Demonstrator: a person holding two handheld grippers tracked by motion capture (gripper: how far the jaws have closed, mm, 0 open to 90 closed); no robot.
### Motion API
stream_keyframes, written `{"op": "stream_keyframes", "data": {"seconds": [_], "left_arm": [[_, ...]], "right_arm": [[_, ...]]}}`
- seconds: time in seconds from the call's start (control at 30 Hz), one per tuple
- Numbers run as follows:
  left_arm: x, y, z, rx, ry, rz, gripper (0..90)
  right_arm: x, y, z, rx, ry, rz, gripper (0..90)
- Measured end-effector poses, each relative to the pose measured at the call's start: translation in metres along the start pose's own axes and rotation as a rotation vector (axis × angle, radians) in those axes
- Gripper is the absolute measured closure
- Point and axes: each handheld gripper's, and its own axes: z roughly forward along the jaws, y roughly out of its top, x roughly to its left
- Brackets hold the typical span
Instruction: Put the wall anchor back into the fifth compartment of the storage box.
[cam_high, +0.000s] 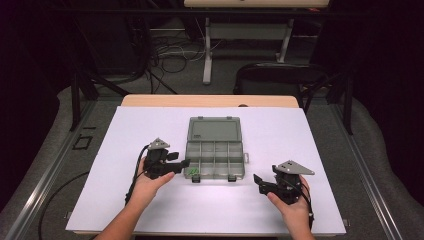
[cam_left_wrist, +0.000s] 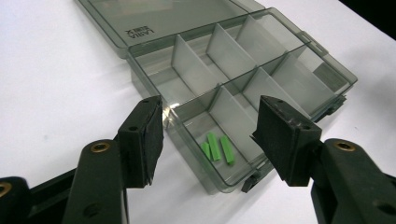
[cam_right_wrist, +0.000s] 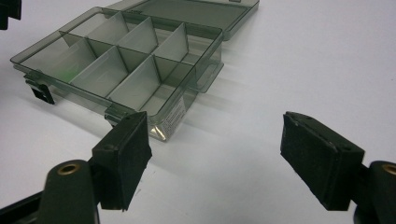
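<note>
Lying open: smoky clear organizer box (cam_high: 215, 152), green pieces (cam_left_wrist: 217, 148) inside; both hand-held grippers gaping, empty.

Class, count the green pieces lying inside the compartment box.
3. The green pieces lie side by side in one front corner compartment of the open box, nearest the left gripper. The other compartments look empty.

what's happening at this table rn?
A person works a handheld gripper in each hand at an open grey organizer box on a white table. Small green pieces lie in its near-left corner compartment. The left gripper, jaws open and empty, sits right by that corner. The right gripper rests open, apart from the box.
</note>
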Motion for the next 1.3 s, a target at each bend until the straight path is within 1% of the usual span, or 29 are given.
{"op": "stream_keyframes", "data": {"seconds": [0.03,0.07,0.1,0.13,0.17,0.2,0.27,0.3,0.33,0.37,0.4,0.43,0.47,0.53,0.57,0.6,0.67,0.7,0.77,0.8,0.87,0.93,0.97,1.0,1.03,1.17,1.23,1.3], "left_arm": [[0.0,0.001,0.0,0.006,0.004,0.004,40.9],[0.0,0.002,0.001,0.009,0.009,0.016,40.2],[-0.001,0.003,0.001,0.009,0.013,0.014,39.3],[-0.001,0.005,0.001,0.015,0.014,0.029,38.5],[-0.001,0.007,0.001,0.007,0.009,0.033,38.5],[-0.001,0.009,0.001,0.007,0.011,0.043,38.6],[-0.001,0.012,0.0,0.011,0.008,0.042,38.1],[-0.001,0.015,-0.001,0.017,0.007,0.045,38.0],[0.0,0.017,-0.001,0.016,0.004,0.047,38.0],[0.001,0.019,-0.002,0.015,0.008,0.055,38.0],[0.002,0.022,-0.003,0.016,0.01,0.051,38.0],[0.002,0.024,-0.003,0.008,0.015,0.051,38.0],[0.004,0.026,-0.004,0.008,0.019,0.055,38.0],[0.006,0.03,-0.004,0.001,0.017,0.043,38.1],[0.007,0.032,-0.004,0.0,0.018,0.03,38.2],[0.008,0.034,-0.004,0.001,0.018,0.028,38.5],[0.01,0.039,-0.004,0.01,0.024,0.036,38.7],[0.011,0.041,-0.004,0.007,0.025,0.038,38.9],[0.011,0.045,-0.004,0.006,0.023,0.027,39.0],[0.011,0.047,-0.004,0.004,0.021,0.028,38.8],[0.012,0.051,-0.004,0.007,0.031,0.022,38.6],[0.014,0.055,-0.004,0.012,0.04,0.029,38.5],[0.015,0.057,-0.003,0.013,0.044,0.031,38.3],[0.016,0.059,-0.002,0.014,0.049,0.037,38.2],[0.017,0.061,-0.002,0.023,0.053,0.04,38.0],[0.024,0.066,0.003,0.023,0.056,0.029,37.4],[0.027,0.068,0.006,0.025,0.052,0.023,37.4],[0.031,0.069,0.009,0.031,0.059,0.025,37.4]], "right_arm": [[0.0,0.002,-0.002,0.023,0.0,0.002,23.1],[-0.001,0.003,-0.001,0.016,0.002,0.007,23.0],[-0.001,0.005,0.0,0.015,0.006,0.014,22.9],[-0.001,0.008,0.0,0.027,0.008,0.015,22.8],[-0.001,0.011,-0.001,0.052,0.014,0.016,22.6],[-0.001,0.014,-0.001,0.063,0.011,0.007,22.3],[0.001,0.019,0.001,0.06,0.017,0.007,21.8],[0.001,0.022,0.001,0.079,0.022,0.0,21.6],[0.002,0.024,0.003,0.069,0.021,0.0,21.4],[0.002,0.027,0.004,0.078,0.016,-0.014,21.1],[0.002,0.031,0.004,0.098,0.014,-0.026,20.8],[0.002,0.036,0.006,0.087,0.015,-0.022,20.7],[0.002,0.039,0.007,0.089,0.023,-0.022,20.6],[0.001,0.049,0.008,0.097,0.03,-0.019,20.3],[0.0,0.054,0.009,0.098,0.029,-0.026,20.3],[0.0,0.06,0.01,0.116,0.031,-0.026,20.3],[-0.001,0.069,0.013,0.125,0.042,-0.024,20.3],[-0.001,0.073,0.017,0.118,0.045,-0.015,20.3],[-0.002,0.081,0.02,0.142,0.049,-0.028,20.3],[-0.001,0.085,0.023,0.134,0.047,-0.02,20.3],[0.0,0.093,0.027,0.144,0.057,-0.025,20.3],[0.0,0.101,0.03,0.15,0.06,-0.032,20.7],[0.0,0.105,0.03,0.169,0.062,-0.037,20.7],[0.001,0.109,0.032,0.156,0.063,-0.036,20.9],[0.001,0.114,0.033,0.159,0.061,-0.04,21.0],[0.0,0.13,0.04,0.167,0.05,-0.051,21.6],[-0.001,0.136,0.046,0.177,0.04,-0.059,21.9],[-0.003,0.139,0.053,0.182,0.027,-0.057,21.9]]}}
